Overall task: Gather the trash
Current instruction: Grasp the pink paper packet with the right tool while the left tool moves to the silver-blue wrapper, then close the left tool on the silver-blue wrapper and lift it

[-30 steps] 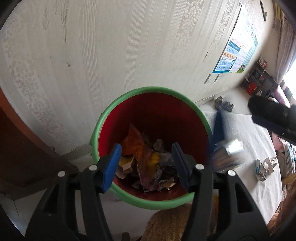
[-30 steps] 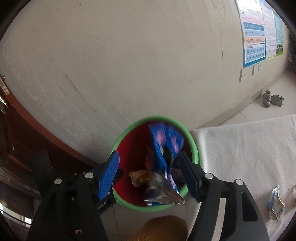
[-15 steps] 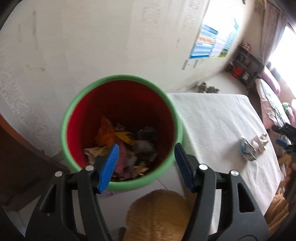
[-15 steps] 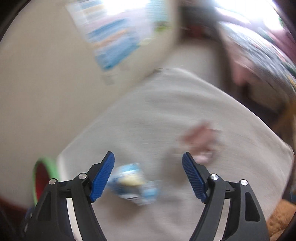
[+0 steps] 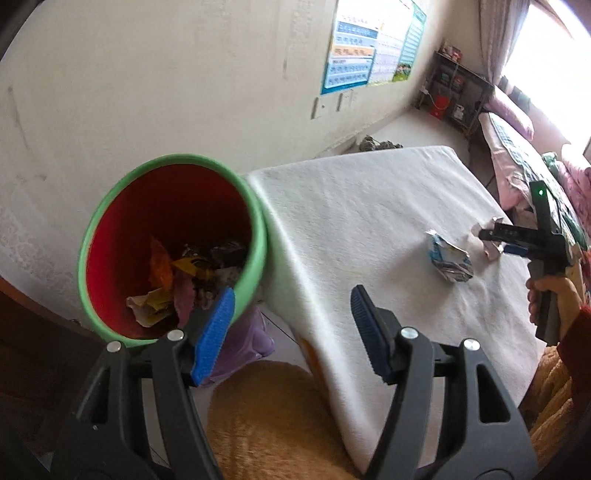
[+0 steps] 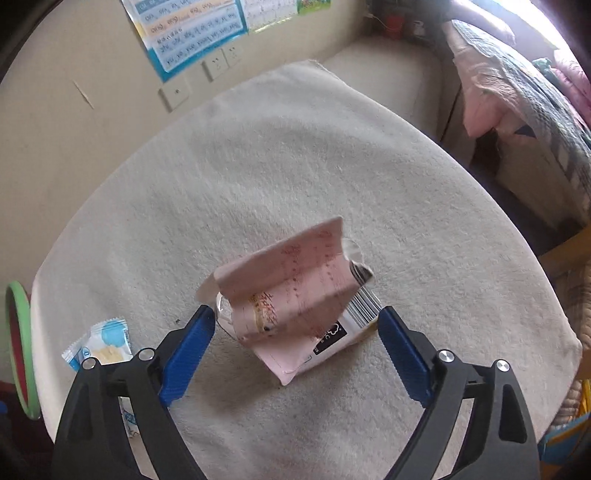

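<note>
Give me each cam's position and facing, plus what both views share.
Left wrist: on the left gripper, angled down at the bin beside the white cloth; shows its own open fingers, the right gripper and the hand holding it.
Right wrist: on the right gripper, looking steeply down at the pink wrapper; its jaws are closing around it, pads not yet pressing.
Shared: bin, cloth, pink wrapper, blue wrapper, wall poster.

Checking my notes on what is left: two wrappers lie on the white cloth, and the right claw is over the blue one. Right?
Not quite. The right wrist view shows the right claw closing around the pink wrapper; the blue wrapper lies off beside it on the white cloth.
</note>
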Motion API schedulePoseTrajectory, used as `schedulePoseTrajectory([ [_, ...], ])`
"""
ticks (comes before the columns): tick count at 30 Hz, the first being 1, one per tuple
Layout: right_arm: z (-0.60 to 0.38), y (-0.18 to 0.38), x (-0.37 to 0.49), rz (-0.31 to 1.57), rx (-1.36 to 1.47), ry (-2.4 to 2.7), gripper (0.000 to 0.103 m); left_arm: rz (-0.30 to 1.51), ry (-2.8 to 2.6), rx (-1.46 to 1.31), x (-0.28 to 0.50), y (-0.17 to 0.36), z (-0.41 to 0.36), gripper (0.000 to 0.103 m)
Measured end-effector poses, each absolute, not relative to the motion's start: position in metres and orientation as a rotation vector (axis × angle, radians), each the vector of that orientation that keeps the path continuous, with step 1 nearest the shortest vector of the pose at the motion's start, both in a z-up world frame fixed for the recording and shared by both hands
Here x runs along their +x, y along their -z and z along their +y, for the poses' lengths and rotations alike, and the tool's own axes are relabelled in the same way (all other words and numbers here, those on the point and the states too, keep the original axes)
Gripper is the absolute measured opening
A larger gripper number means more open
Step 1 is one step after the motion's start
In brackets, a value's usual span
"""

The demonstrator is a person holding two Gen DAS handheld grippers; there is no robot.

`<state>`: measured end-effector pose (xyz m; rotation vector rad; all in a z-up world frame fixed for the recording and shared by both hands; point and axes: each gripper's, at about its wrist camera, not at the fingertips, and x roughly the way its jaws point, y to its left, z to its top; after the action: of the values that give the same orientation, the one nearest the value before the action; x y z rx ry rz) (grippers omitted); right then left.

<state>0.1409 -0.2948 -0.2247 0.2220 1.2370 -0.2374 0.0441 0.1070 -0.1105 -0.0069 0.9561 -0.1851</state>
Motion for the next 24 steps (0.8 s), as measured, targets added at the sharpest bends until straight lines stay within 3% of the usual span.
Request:
schedulePoseTrajectory([
  [10, -0.275, 0.148, 0.080, 1.138, 0.288, 0.086, 0.061, 0.950, 0.347, 0.035, 0.072, 0.117, -0.002, 0.062],
  [24, -0.297, 0.141, 0.067, 1.084, 0.413, 0.072, 0.062, 1.070, 0.336, 0.138, 0.105, 0.167, -0.107, 0.068],
])
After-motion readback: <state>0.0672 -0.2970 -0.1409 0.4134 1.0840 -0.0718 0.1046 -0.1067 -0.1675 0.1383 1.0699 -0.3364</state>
